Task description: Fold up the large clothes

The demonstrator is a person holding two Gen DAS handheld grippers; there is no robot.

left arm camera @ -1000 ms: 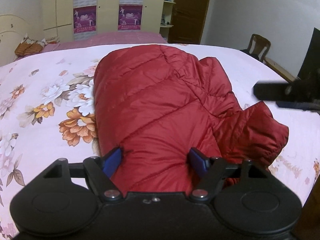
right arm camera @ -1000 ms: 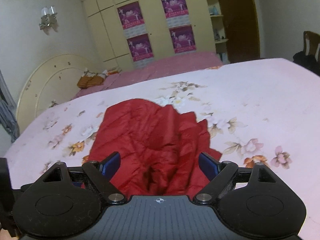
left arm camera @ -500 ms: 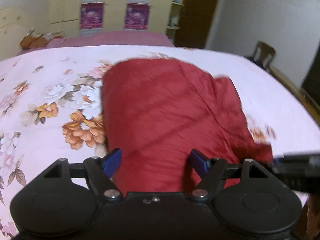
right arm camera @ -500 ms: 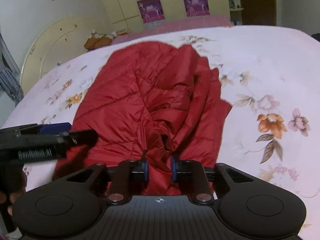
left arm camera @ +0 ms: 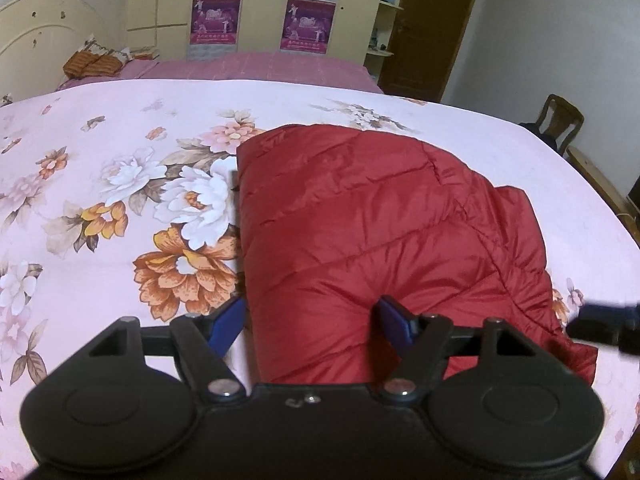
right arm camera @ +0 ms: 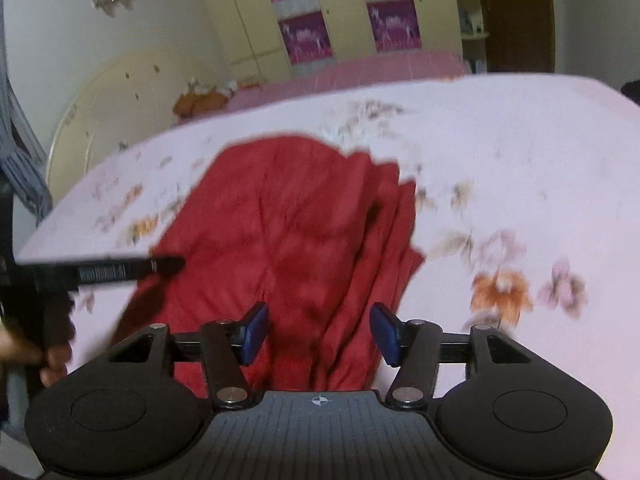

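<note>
The red jacket [left arm camera: 384,240] lies folded on the floral bed [left arm camera: 100,184], its near edge between the spread fingers of both the left gripper [left arm camera: 312,320] and right gripper [right arm camera: 320,330], neither grasping it.

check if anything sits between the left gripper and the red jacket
Nothing visible does. The left gripper is open right at the near edge of the red down jacket, which lies folded on the floral bedsheet. The right gripper, also open, is off to the side.
</note>
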